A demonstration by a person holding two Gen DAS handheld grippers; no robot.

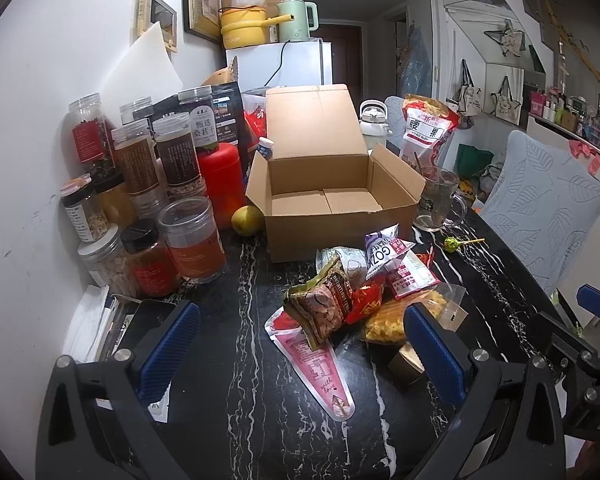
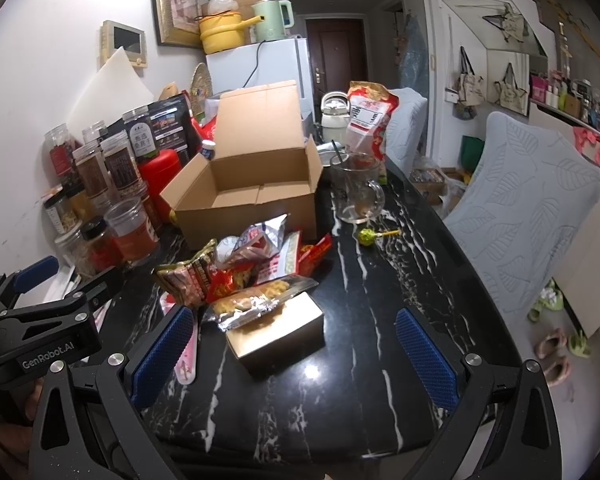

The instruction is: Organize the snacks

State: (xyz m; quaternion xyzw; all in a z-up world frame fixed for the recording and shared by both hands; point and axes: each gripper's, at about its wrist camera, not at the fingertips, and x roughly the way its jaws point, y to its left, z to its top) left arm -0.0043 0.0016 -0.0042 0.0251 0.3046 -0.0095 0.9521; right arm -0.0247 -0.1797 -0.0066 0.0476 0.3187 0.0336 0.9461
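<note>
An open, empty cardboard box stands on the black marble table. In front of it lies a pile of snack packets: a brown nut bag, a silver-purple packet, a yellow snack bag, a pink triangular packet and a small gold box. My left gripper is open and empty just before the pile. My right gripper is open and empty, its jaws wide on either side of the gold box.
Several jars and a red canister crowd the left by the wall. A glass mug, a lollipop and a red nut bag stand right of the box. A covered chair borders the right edge.
</note>
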